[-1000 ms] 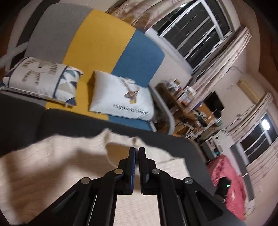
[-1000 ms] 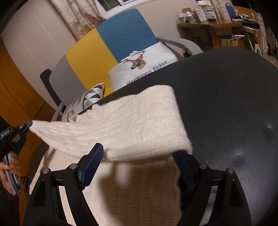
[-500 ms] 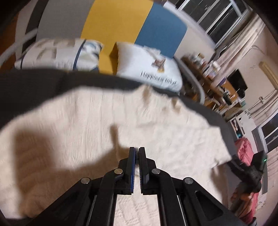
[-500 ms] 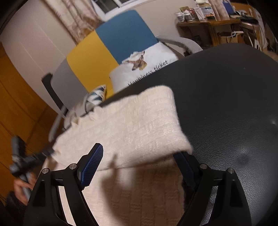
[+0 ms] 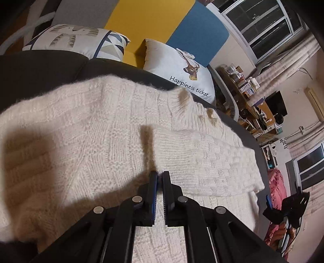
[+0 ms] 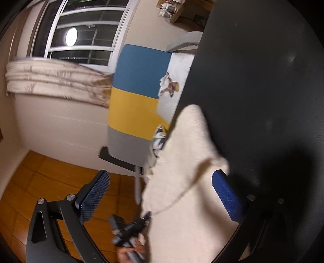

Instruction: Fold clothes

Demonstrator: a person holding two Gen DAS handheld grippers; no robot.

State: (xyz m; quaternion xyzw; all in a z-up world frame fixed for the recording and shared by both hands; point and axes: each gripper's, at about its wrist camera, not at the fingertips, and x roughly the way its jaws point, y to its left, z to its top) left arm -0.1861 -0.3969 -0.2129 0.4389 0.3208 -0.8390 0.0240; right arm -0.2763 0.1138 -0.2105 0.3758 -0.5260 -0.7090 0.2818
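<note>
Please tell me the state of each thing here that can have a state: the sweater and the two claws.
Cream sweater: lying on the dark seat, sleeve folded over its body.
Left claw: shut on the sleeve edge.
Right claw: jaws opening, wide apart, pads pressing on nothing.

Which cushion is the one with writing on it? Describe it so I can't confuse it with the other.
On the sofa with gray, yellow and blue back panels, two cushions lean behind the cream knit sweater. Yours is the plain white cushion before the blue panel, with a deer picture and "Happiness ticket" script; the other has triangles.
</note>
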